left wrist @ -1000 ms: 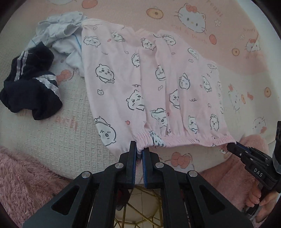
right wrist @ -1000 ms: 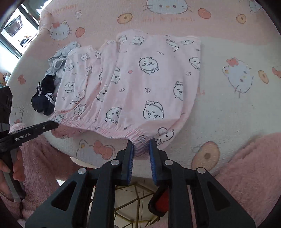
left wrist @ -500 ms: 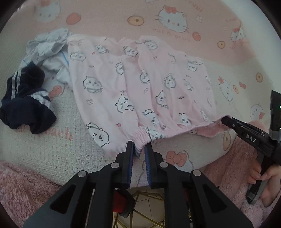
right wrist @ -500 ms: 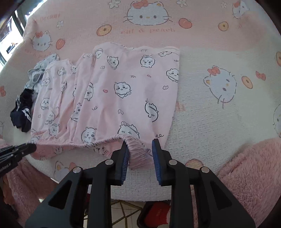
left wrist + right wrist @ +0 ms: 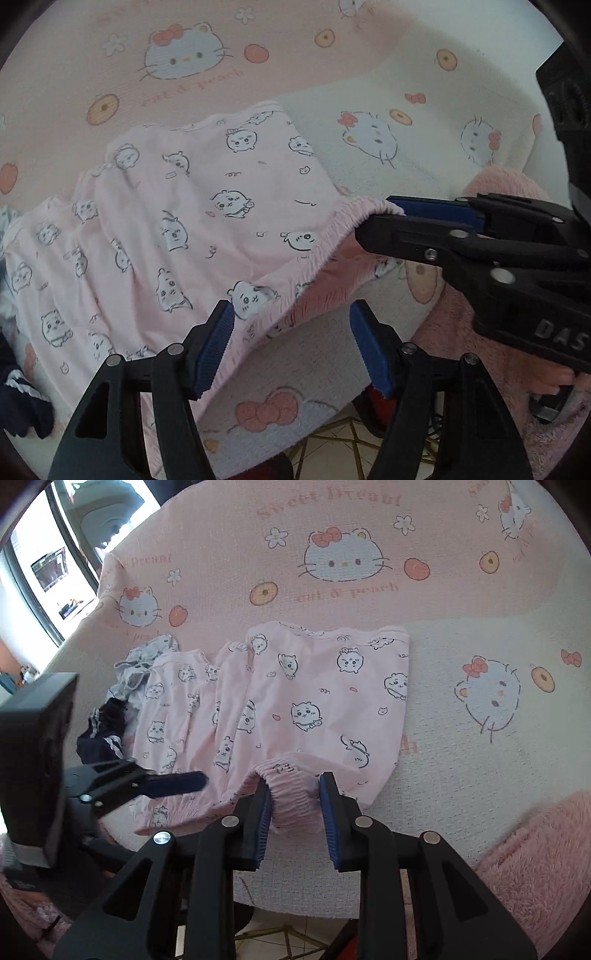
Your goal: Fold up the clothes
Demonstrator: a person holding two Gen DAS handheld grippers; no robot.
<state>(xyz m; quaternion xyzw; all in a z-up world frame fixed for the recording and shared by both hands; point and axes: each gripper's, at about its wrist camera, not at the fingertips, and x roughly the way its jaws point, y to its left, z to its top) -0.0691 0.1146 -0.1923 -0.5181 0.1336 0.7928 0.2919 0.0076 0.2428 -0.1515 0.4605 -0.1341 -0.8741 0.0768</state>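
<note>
Pink pyjama pants w/ cartoon-animal print lie spread on the worktop, which is covered by a pink-and-cream Hello Kitty blanket. Waistband faces the near edge; leg ends point to the far side.

Left gripper: jaws wide apart, holding nothing. The left blue pad sits at the pants' near hem; the fabric edge runs through the gap between the pads (touching or not, can't tell). In the right wrist view the same gripper comes in from the left, hovering over the waistband.

Right gripper: jaws partly open w/ a gathered bunch of elastic waistband between them; pads look just beside the fabric rather than pinching it. From the left wrist view the right gripper comes in from the right, w/ the waistband corner draped over its tips and raised off the blanket, so a fold of cloth rises towards it.

Left of the pants: a crumpled grey-white garment and a navy garment w/ white stripes, both touching the pants' left side. Fluffy pink sleeve at lower right.
</note>
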